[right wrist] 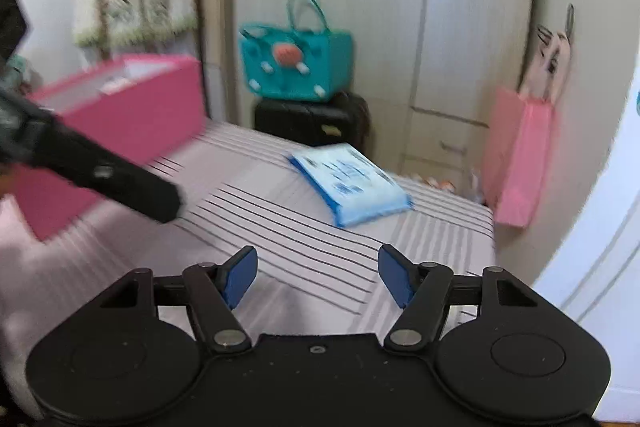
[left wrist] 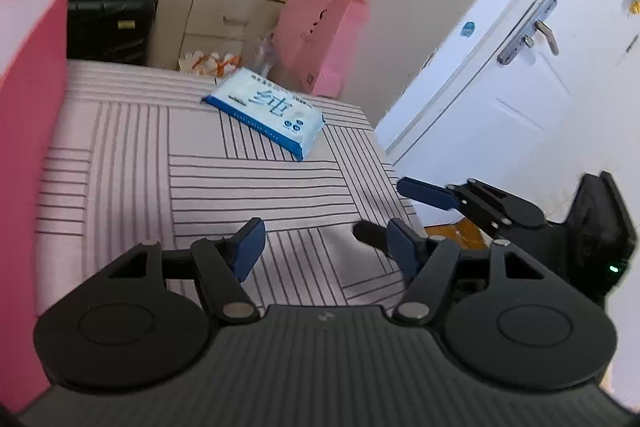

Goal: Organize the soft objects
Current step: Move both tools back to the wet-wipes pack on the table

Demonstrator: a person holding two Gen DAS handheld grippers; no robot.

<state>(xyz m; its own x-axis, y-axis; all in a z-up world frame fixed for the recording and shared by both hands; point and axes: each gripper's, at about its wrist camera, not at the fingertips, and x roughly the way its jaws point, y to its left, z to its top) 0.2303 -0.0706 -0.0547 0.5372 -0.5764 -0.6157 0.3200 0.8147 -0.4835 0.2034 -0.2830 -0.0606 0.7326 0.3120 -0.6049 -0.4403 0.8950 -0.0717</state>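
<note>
A blue and white soft pack of wipes [left wrist: 266,111] lies flat on the striped pink bed [left wrist: 168,147] near its far corner; it also shows in the right wrist view [right wrist: 350,185]. My left gripper [left wrist: 326,247] is open and empty, low over the bed, short of the pack. My right gripper [right wrist: 318,277] is open and empty, also over the bed in front of the pack. The right gripper shows at the right of the left wrist view [left wrist: 380,211], and the left gripper's arm crosses the right wrist view [right wrist: 100,171].
A pink open box [right wrist: 120,123] stands on the bed at the left, seen also in the left wrist view [left wrist: 28,99]. A teal bag [right wrist: 298,63] sits on a black suitcase [right wrist: 310,119] behind the bed. A pink paper bag [right wrist: 520,155] hangs by the wardrobe. A white door [left wrist: 520,75] is at right.
</note>
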